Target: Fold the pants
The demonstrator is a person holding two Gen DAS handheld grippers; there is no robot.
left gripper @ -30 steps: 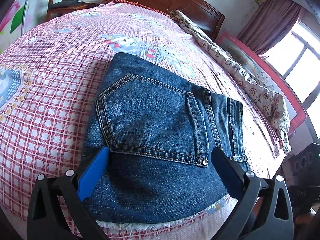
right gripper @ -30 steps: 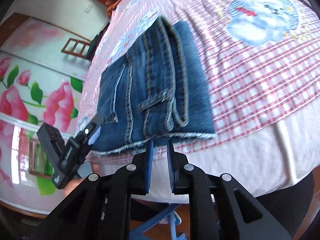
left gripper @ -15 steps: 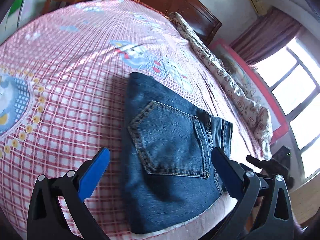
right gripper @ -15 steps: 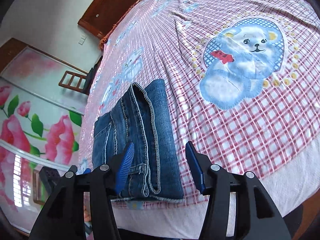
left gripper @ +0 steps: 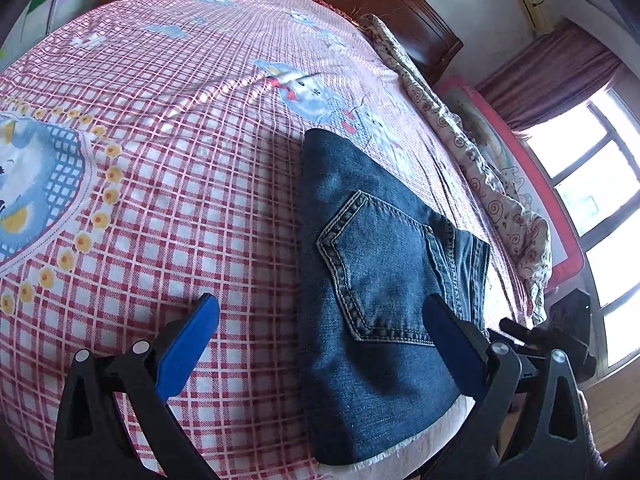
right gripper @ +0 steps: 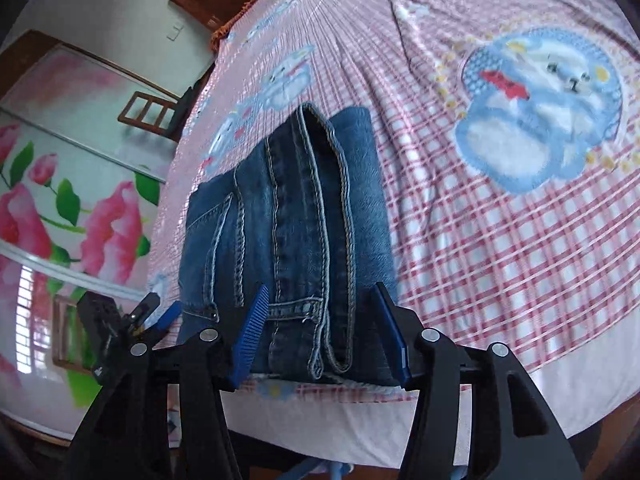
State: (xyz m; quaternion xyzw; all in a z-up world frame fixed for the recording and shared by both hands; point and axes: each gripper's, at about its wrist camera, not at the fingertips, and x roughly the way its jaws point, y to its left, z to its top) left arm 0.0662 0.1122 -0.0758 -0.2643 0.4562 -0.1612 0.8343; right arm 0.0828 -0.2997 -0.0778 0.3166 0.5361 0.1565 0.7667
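Folded jeans [left gripper: 372,280] at the bed [left gripper: 168,184] edge, left gripper [left gripper: 320,344] and right gripper [right gripper: 320,328] both wide and empty: risk of snagging, unfolding or sliding off.

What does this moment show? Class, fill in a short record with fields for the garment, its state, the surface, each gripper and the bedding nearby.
garment: blue jeans
state: folded into a compact stack, back pocket on top
surface: pink checked bedsheet, near the bed's front edge
left gripper: open, holding nothing
right gripper: open, fingers either side of the waistband end, not clamped
nearby: crumpled patterned quilt along the bed's far side
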